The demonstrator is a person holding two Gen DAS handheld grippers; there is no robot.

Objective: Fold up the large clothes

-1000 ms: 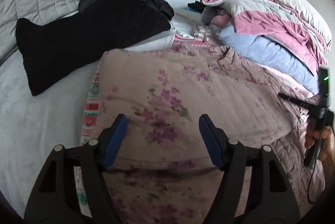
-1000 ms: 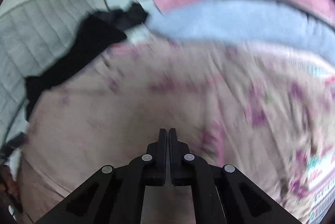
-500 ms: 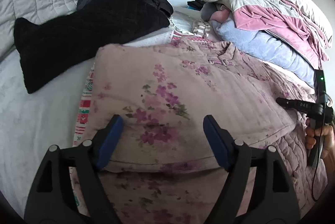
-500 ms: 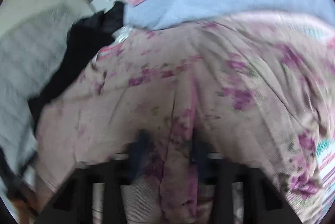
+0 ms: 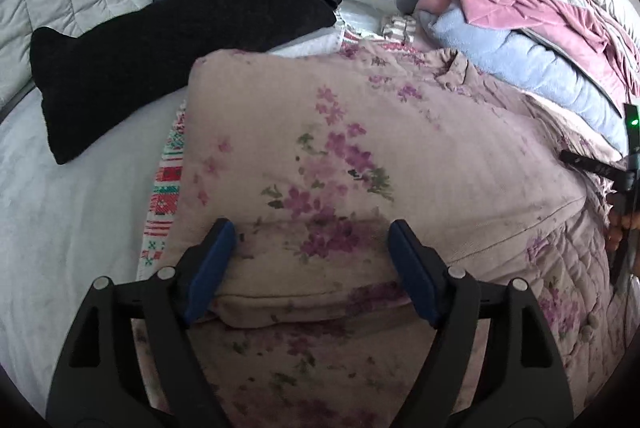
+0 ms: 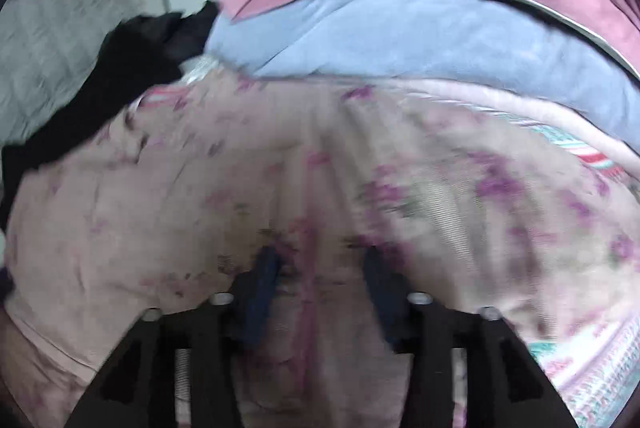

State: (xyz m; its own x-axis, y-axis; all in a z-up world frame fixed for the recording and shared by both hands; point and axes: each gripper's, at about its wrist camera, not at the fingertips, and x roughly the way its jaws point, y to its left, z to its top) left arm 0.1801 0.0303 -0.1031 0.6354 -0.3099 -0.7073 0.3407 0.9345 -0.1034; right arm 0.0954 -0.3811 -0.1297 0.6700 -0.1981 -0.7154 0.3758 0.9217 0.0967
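My left gripper hung spread and empty over the folded floral garment. Only that view showed the black garment whole; my right gripper, blurred, stood parted over floral cloth.

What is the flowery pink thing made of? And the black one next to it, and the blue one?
The flowery pink garment looks like quilted cotton: matte, padded, with fine stitched lines. The black garment looks like knit or plush fabric, with a bumpy, dull surface. The blue blanket looks like fleece, soft and fuzzy. None of this is certain from looks alone.
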